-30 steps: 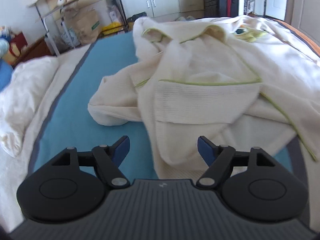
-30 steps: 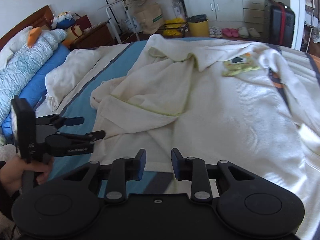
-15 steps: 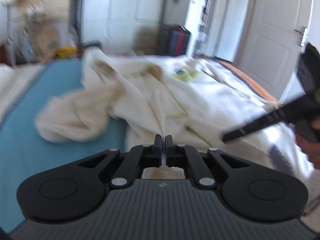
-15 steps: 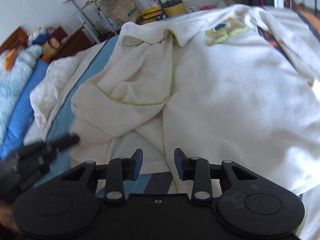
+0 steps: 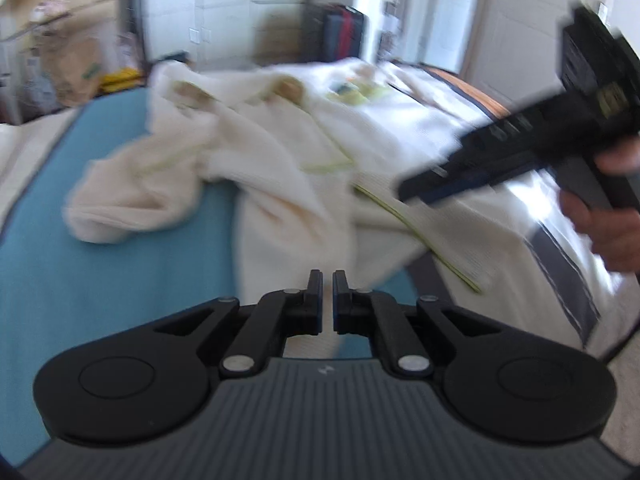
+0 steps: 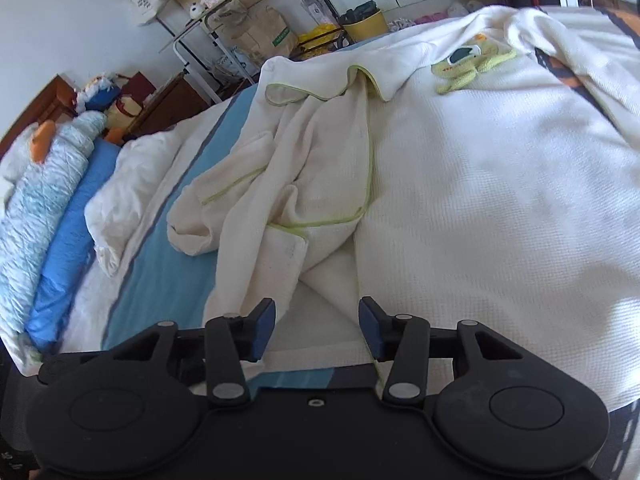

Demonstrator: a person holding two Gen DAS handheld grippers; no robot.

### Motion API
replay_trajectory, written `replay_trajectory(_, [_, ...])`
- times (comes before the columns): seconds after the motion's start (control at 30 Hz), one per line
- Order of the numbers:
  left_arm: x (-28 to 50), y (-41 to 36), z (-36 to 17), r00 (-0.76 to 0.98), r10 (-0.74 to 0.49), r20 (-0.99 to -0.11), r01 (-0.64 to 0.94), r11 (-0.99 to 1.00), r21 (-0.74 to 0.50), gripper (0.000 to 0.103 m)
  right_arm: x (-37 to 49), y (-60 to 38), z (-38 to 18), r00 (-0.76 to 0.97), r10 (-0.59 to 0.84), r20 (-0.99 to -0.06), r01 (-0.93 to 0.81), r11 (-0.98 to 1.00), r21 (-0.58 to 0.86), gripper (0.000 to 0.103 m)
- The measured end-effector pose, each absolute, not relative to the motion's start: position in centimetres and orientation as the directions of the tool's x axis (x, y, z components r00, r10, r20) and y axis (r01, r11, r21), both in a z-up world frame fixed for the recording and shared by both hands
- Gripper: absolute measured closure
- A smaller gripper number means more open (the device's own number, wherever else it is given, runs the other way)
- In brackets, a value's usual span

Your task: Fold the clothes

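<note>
A bedroom bed (image 6: 168, 280) with a blue sheet carries a cream, green-trimmed bathrobe (image 6: 460, 184), collar toward the far wardrobes, hem nearest. The left claw (image 5: 327, 300) looks pinched on its hem, apparently straightening; the right claw (image 6: 316, 326) hovers apart. Next: grip the hem's other corner.

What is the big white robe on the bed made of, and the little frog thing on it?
The robe looks like soft cream cotton in a waffle weave: a fine grid texture shows, with thin green piping along its edges. The frog patch seems knitted or crocheted yarn, judging by its bumpy green surface, though it is too small to be sure.
</note>
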State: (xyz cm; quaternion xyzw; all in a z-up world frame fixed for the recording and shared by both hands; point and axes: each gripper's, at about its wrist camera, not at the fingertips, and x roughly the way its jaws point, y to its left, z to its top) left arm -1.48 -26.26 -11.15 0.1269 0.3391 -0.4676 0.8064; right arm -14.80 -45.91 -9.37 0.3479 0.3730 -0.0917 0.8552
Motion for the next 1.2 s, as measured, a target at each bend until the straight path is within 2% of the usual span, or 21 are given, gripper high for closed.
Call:
replay_trajectory(0.17, [0.5, -25.4, -11.5, 0.323, -0.669, -0.669, 0.802, 0.569, -0.183, 0.088, -13.7, -46.3, -10.3, 0.712, 0.094, -0.696, 0.442, 0.71, 0.548, 0.05])
replay_trajectory(0.47, [0.6, -26.2, -12.6, 0.316, -0.637, -0.703, 0.8, 0.577, -0.163, 0.068, -9.0, -44.1, -12.2, 0.676, 0.013, -0.737, 0.383, 0.848, 0.366, 0.052])
replay_trajectory(0.5, [0.7, -26.2, -12.6, 0.324, -0.631, -0.705, 0.795, 0.585, -0.158, 0.067, -8.8, -43.7, -12.1, 0.678, 0.0, -0.735, 0.373, 0.862, 0.345, 0.059])
replay_trajectory(0.53, [0.8, -26.2, -12.7, 0.329, -0.625, -0.708, 0.792, 0.592, -0.154, 0.066, -8.8, -43.4, -11.9, 0.681, -0.013, -0.732, 0.364, 0.873, 0.324, 0.082])
replay_trajectory(0.57, [1.0, -26.2, -12.8, 0.334, -0.618, -0.711, 0.788, 0.598, -0.15, 0.066, -8.7, -43.0, -11.7, 0.685, -0.026, -0.729, 0.356, 0.884, 0.303, 0.094])
replay_trajectory(0.6, [1.1, -26.2, -13.0, 0.335, -0.614, -0.715, 0.783, 0.603, -0.151, 0.066, -8.7, -42.7, -11.4, 0.688, -0.039, -0.725, 0.347, 0.895, 0.281, 0.099])
replay_trajectory(0.7, [1.4, -26.1, -13.2, 0.332, -0.609, -0.72, 0.767, 0.619, -0.169, 0.066, -9.3, -41.5, -10.4, 0.694, -0.112, -0.712, 0.354, 0.913, 0.201, 0.1])
replay_trajectory(0.87, [1.6, -25.7, -13.4, 0.351, -0.589, -0.728, 0.754, 0.639, -0.154, 0.062, -12.3, -40.7, -7.8, 0.706, -0.189, -0.683, 0.409, 0.896, 0.174, 0.1])
replay_trajectory(1.0, [1.6, -25.1, -12.6, 0.331, -0.648, -0.686, 0.753, 0.619, -0.222, 0.062, -14.8, -40.4, -5.9, 0.694, -0.249, -0.675, 0.47, 0.867, 0.163, 0.1])
replay_trajectory(1.2, [1.4, -25.3, -12.8, 0.32, -0.645, -0.694, 0.759, 0.613, -0.219, 0.056, -19.0, -42.7, -7.8, 0.544, -0.311, -0.779, 0.664, 0.728, 0.173, 0.1])
